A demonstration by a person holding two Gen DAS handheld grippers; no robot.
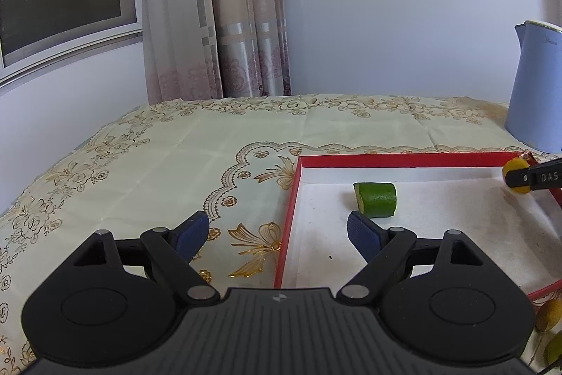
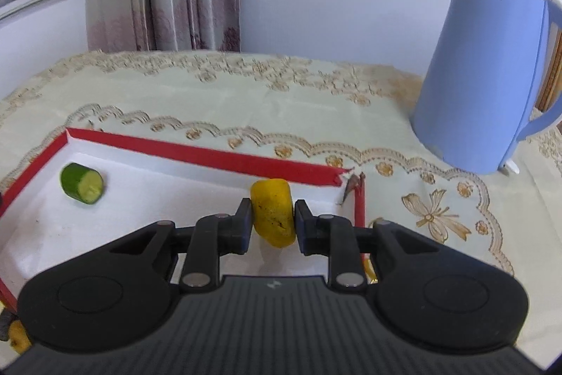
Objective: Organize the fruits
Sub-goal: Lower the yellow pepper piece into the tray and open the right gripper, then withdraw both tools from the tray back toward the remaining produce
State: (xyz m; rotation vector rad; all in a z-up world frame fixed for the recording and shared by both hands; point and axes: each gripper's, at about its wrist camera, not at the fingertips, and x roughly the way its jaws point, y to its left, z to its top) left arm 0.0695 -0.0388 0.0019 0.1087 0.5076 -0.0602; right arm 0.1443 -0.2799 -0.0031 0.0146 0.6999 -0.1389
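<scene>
Now we are carrying the yellow fruit piece (image 2: 273, 211), pinched between the right gripper (image 2: 273, 223) fingers, over the red tray (image 2: 210, 157); next, lowering and releasing it. The left gripper (image 1: 277, 232) is hanging wide, cucumber chunk (image 1: 376, 199) just ahead.

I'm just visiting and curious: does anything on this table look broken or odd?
Yes. The shallow red-rimmed white box is torn at its far right corner: the red wall is ripped open with ragged cardboard sticking out, right beside the yellow fruit piece gripped by the right tool.
</scene>
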